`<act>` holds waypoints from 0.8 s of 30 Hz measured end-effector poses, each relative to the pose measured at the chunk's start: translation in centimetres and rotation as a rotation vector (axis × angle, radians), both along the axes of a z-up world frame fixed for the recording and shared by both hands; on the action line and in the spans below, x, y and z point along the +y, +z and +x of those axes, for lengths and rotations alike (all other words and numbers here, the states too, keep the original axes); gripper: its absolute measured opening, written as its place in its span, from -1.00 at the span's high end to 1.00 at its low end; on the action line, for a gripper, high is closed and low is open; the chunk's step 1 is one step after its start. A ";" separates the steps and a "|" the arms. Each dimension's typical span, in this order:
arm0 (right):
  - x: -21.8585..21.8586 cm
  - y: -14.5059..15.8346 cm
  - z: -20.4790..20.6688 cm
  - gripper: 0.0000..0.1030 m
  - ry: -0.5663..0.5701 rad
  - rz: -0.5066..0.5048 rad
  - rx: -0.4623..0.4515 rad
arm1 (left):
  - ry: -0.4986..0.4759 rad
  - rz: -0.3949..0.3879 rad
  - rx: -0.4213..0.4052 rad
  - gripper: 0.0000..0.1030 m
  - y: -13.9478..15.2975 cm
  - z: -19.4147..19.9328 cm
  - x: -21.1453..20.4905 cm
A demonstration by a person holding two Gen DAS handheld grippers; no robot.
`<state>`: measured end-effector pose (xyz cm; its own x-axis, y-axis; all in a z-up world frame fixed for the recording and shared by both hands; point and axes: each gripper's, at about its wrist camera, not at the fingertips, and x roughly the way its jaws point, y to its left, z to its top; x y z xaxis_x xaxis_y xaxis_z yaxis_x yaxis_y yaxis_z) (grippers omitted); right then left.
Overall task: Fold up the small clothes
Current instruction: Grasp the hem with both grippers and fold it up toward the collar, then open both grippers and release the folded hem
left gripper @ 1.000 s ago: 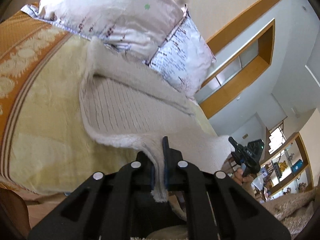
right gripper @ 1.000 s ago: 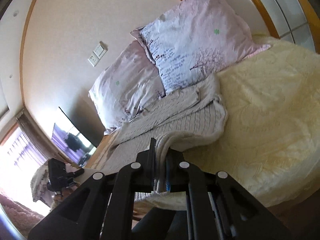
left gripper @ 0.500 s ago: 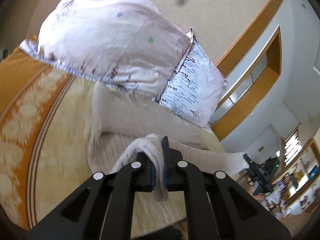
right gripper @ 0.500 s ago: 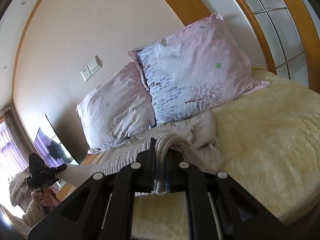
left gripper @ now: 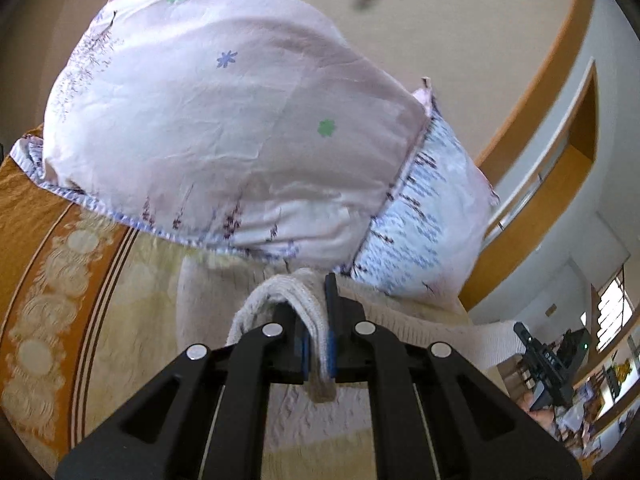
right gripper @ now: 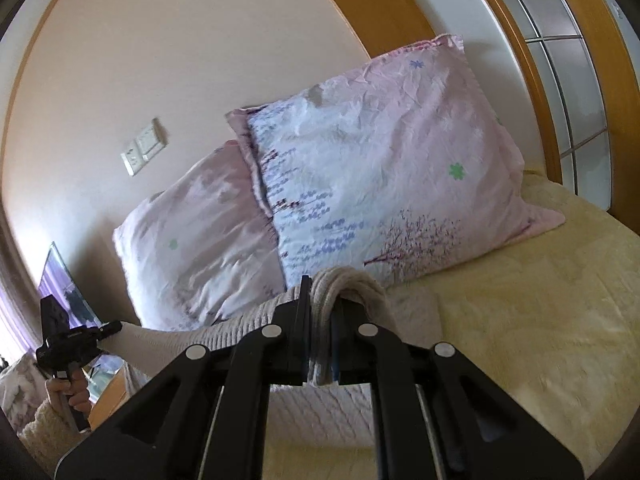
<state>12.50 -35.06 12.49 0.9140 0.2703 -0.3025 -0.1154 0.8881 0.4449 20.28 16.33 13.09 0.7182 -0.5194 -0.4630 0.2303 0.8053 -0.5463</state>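
A cream ribbed knit garment lies on the yellow bedspread in front of two pillows. My left gripper is shut on one bunched edge of it. My right gripper is shut on the other bunched edge, and the knit stretches taut between them. Each gripper shows in the other's view, the right one in the left wrist view and the left one in the right wrist view. Both hold the edge lifted and carried toward the pillows, over the rest of the garment.
Two pink floral pillows lean on the wall at the head of the bed. An orange patterned border runs along the bed's left side. A wooden-framed window is on the right.
Both grippers have carried the held garment edge forward toward the pillows, folding it over the part on the bed. The pillows now loom much closer in both views.
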 end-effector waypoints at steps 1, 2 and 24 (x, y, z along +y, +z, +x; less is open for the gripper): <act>0.0 -0.3 0.7 0.85 -0.010 0.003 0.008 | 0.006 -0.001 0.007 0.89 -0.4 0.7 -0.1; 0.1 -0.9 1.8 0.85 -0.024 0.008 0.030 | 0.014 -0.004 0.027 0.89 -1.2 2.0 -0.2; -1.3 -8.1 14.0 -0.09 -0.103 0.259 0.404 | 0.139 -0.186 0.288 0.20 -9.9 10.0 0.6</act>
<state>26.48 -36.35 4.43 0.7631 0.2981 -0.5734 0.1948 0.7399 0.6439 30.24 16.89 3.15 0.6418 -0.5203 -0.5633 -0.0590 0.6989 -0.7128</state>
